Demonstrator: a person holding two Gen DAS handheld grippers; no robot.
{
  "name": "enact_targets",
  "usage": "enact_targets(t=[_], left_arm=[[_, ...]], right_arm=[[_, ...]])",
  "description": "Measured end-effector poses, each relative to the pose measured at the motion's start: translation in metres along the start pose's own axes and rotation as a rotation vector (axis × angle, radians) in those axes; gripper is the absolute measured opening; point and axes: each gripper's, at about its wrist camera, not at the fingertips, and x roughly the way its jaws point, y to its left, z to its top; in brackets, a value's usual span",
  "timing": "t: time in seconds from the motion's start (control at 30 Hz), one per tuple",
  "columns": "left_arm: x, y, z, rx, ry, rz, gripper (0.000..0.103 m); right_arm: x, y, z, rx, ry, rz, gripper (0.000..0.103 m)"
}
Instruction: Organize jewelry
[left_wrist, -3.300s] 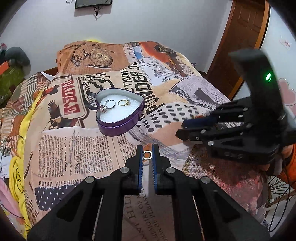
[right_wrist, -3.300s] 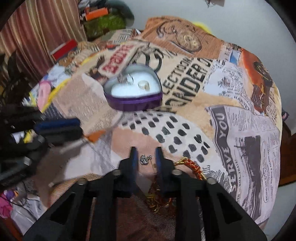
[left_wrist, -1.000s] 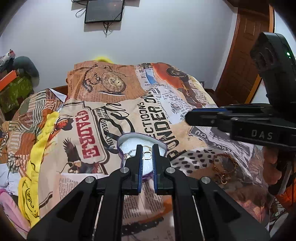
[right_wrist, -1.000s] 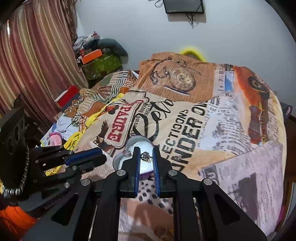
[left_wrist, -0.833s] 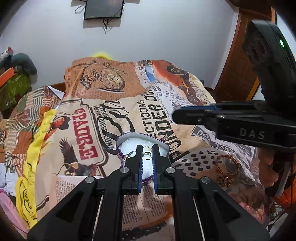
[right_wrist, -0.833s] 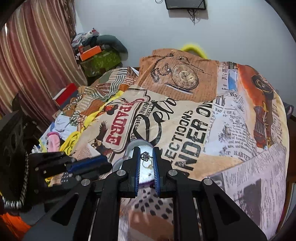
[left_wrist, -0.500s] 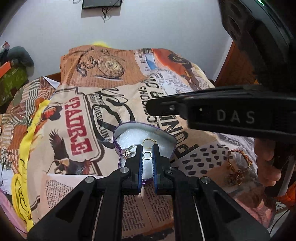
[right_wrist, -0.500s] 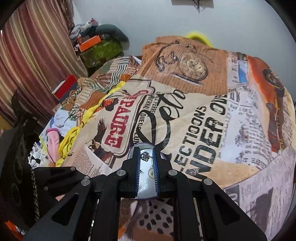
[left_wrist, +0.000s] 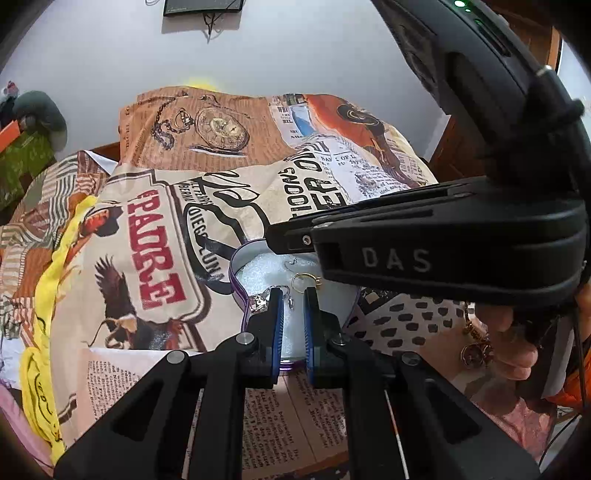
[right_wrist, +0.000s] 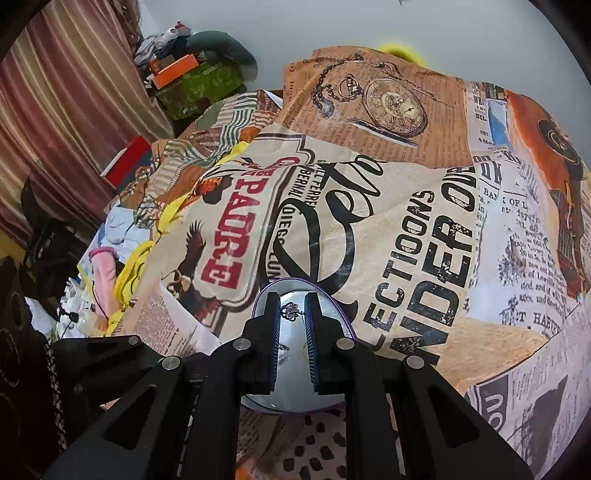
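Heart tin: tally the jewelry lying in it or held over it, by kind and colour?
Silver ring, in the tin: 1
Gold ring, in the tin: 1
Silver charm, in right gripper: 1
Small piece, colour unclear, in left gripper: 1
Total: 4

We see a glossy purple metal heart-shaped tin (left_wrist: 236, 291) (white foam lining), matt printed cloth bedspread (right_wrist: 424, 236), matt black plastic fingers (left_wrist: 275, 325).
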Motion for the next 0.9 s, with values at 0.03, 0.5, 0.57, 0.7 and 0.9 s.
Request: enact_targets(t=[0.03, 0.5, 0.57, 0.7, 0.9], left_arm=[[-0.001, 0.0, -0.001, 0.002, 0.0, 0.002, 0.008], [-0.025, 0.009, -0.006, -0.028, -0.014, 0.038, 0.012], [-0.031, 0.009, -0.005, -0.031, -0.02, 0.045, 0.013], [-0.043, 0.006, -0.003, -0.031, -0.034, 0.057, 0.017], [-0.063, -0.008, -0.001, -0.016, -0.065, 0.067, 0.028]], right_arm=[[0.001, 0.001, 0.0, -0.004, 0.006, -0.001, 0.012], [-0.023, 0.001, -0.009, -0.001, -0.033, -0.044, 0.023], [-0.032, 0.0, -0.013, -0.003, -0.051, -0.05, 0.023], [-0.054, -0.001, -0.023, -0.014, -0.088, -0.079, 0.023], [-0.092, -0.01, -0.046, -0.011, -0.147, -0.119, 0.024]])
